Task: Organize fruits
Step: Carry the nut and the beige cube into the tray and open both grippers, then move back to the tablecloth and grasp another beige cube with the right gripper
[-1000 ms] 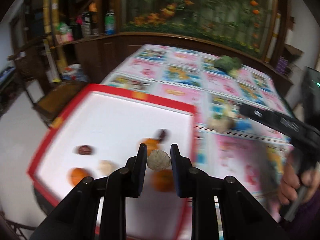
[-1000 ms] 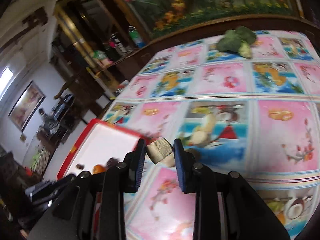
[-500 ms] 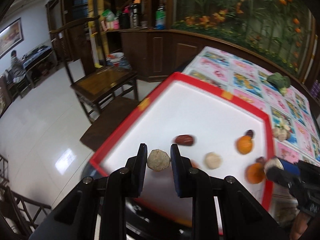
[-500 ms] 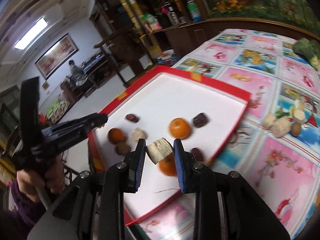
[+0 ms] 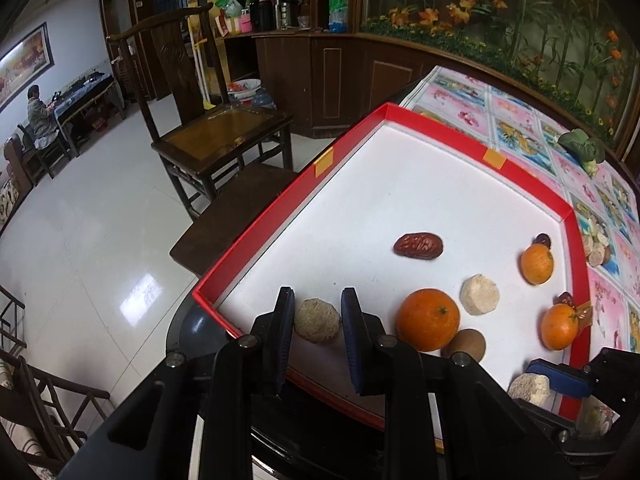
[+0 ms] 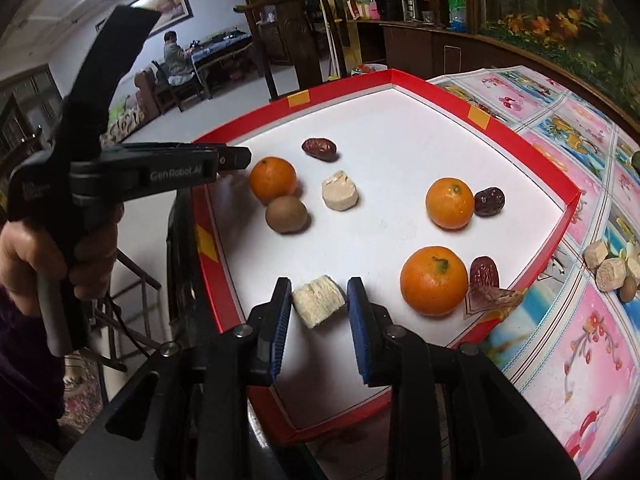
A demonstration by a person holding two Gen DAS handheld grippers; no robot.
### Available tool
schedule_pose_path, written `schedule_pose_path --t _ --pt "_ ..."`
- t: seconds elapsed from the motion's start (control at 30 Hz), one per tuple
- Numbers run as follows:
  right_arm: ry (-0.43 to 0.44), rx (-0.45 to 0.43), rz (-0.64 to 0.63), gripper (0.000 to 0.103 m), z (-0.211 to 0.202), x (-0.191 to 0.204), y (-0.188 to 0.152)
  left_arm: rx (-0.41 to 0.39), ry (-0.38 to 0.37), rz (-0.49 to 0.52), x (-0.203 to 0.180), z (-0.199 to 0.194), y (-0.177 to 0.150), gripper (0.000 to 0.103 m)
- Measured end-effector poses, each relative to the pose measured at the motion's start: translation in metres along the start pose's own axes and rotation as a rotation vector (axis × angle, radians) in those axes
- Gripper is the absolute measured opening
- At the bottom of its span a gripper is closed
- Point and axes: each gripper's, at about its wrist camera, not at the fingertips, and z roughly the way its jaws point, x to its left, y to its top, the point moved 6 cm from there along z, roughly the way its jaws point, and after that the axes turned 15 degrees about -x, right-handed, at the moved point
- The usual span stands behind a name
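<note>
Your left gripper (image 5: 317,322) clenches a tan chunk (image 5: 317,321) at the red tray's (image 5: 264,216) near corner and your right gripper (image 6: 319,306) grasps a pale chunk (image 6: 318,300) beside a mandarin (image 6: 434,281), so letting go too high could bounce either piece over the rim.

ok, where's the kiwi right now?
In the right wrist view the kiwi lies on the left side of the red tray, touching the front of an orange, with a pale chunk to its right.
</note>
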Motion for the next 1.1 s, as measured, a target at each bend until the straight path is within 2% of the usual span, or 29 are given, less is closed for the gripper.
schedule_pose_path --t 0.07,0.17,0.23,0.27,0.4,0.47,0.53,0.63,0.7,0.87,0.97,1.1 --pt "-0.012 -0.002 -0.025 0.031 0.000 0.002 -0.001 0.003 0.005 0.002 0.000 0.000 0.000 0.024" --pt "-0.020 0.014 -0.065 0.037 0.002 0.005 -0.003 0.010 -0.008 -0.002 -0.003 -0.001 0.000 0.036" --pt "-0.025 0.025 -0.081 0.053 0.000 0.006 -0.003 -0.005 0.009 0.012 -0.006 -0.006 0.002 0.053" --pt "-0.027 0.010 -0.088 0.053 -0.003 0.006 -0.001 -0.017 0.022 0.024 -0.007 -0.008 0.003 0.056" --pt "-0.021 -0.107 -0.037 0.055 -0.029 -0.010 0.018 -0.053 0.029 0.040 -0.014 -0.018 0.008 0.059" --pt "-0.060 -0.174 0.034 0.063 -0.043 -0.036 0.027 -0.068 0.005 0.049 -0.023 -0.024 0.012 0.060" --pt "-0.106 -0.193 0.118 0.065 -0.052 -0.064 0.030 -0.092 -0.024 0.067 -0.036 -0.032 0.016 0.063" --pt "-0.158 -0.187 0.284 0.065 -0.063 -0.114 0.027 -0.124 -0.098 0.107 -0.062 -0.045 0.021 0.064" --pt "-0.204 -0.155 0.332 0.065 -0.067 -0.139 0.018 -0.134 -0.163 0.145 -0.082 -0.053 0.022 0.064" --pt "-0.335 -0.087 0.367 0.065 -0.074 -0.193 -0.008 -0.120 -0.366 0.234 -0.137 -0.073 0.011 0.066" --pt "-0.312 -0.089 0.424 0.065 -0.070 -0.206 -0.011 -0.088 -0.462 0.257 -0.161 -0.081 0.000 0.066" --pt "-0.348 -0.091 0.335 0.065 -0.056 -0.205 -0.002 -0.030 -0.557 0.281 -0.187 -0.088 -0.018 0.066"
